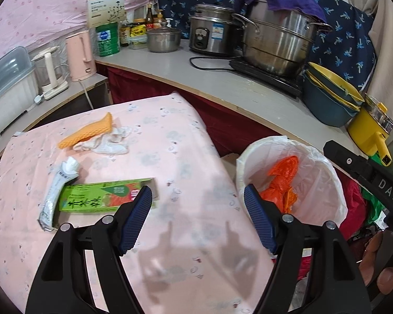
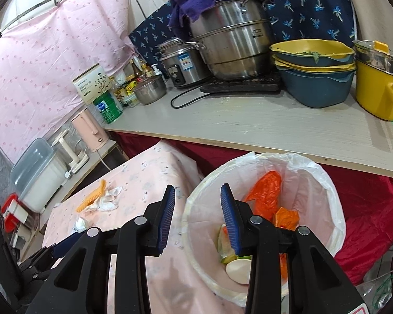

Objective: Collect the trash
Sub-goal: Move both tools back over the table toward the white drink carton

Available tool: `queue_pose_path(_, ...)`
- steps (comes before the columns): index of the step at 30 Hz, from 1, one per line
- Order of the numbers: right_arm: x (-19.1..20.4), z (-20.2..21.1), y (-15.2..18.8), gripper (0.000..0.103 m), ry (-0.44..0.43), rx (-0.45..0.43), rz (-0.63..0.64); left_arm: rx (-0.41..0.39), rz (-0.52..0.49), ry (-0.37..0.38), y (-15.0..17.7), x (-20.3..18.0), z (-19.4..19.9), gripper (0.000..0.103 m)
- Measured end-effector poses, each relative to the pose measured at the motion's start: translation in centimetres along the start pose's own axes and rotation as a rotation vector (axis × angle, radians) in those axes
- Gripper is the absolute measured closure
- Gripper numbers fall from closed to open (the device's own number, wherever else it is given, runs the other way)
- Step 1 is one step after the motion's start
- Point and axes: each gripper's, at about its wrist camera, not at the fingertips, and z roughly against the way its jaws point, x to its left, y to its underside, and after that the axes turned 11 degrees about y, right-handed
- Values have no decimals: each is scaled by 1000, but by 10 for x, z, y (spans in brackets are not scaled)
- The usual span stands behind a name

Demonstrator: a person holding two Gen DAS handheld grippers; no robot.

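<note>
On the pink-clothed table lie a green carton, a squeezed white tube, an orange foam net and a crumpled white tissue. My left gripper hovers open over the cloth with nothing between its fingers; its left pad is next to the carton's end. A white-lined trash bin stands to the right of the table and holds an orange bag, a peel and a white round piece. My right gripper hangs open and empty over the bin's left rim.
Behind runs a white counter with a large steel pot under a purple cloth, a rice cooker, stacked blue and yellow basins and a yellow pot. A pink kettle stands on a low shelf at left.
</note>
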Motion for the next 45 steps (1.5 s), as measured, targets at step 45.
queue_pose_path(45,236,-81,78,66,-186,200,309,75,249,-177,38,225,-1,45)
